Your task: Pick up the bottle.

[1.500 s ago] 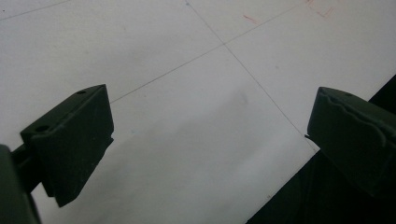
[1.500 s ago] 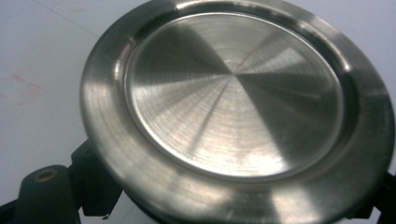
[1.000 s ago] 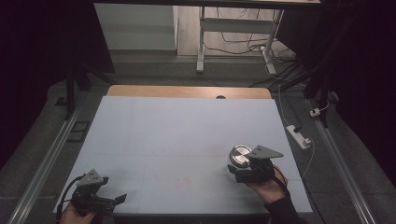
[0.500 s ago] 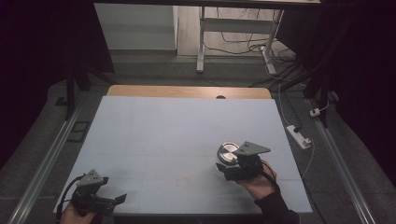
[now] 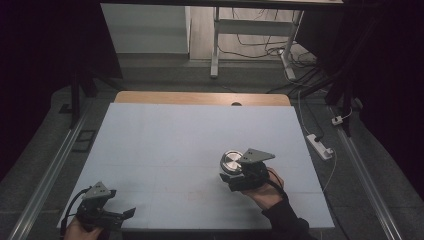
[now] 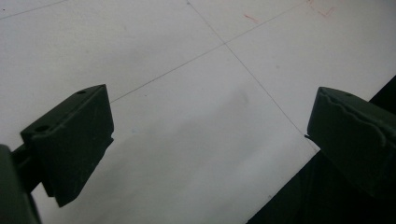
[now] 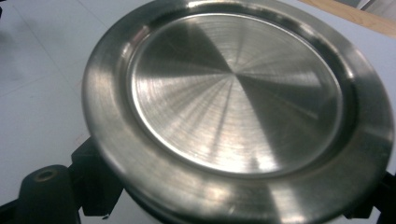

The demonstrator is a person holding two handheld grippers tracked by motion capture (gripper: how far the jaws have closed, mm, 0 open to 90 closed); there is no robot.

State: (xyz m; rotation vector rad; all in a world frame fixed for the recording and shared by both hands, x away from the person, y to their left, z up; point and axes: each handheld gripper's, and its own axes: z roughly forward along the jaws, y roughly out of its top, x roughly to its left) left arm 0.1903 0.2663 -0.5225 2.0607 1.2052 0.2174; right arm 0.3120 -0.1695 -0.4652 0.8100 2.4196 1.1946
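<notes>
Right hand-held gripper (image 5: 235,172) clamped on a round steel lid (image 5: 231,161) just ahead of its jaws, bare pale table (image 5: 170,135) open all round it, left hand-held gripper (image 5: 125,214) spread wide, empty, beside the table's near edge

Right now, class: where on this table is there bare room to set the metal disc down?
Bare mat spreads from the wooden strip at the far edge down to the left gripper at the near left corner. The only busy spot is near right, where the right gripper holds the metal disc.
</notes>
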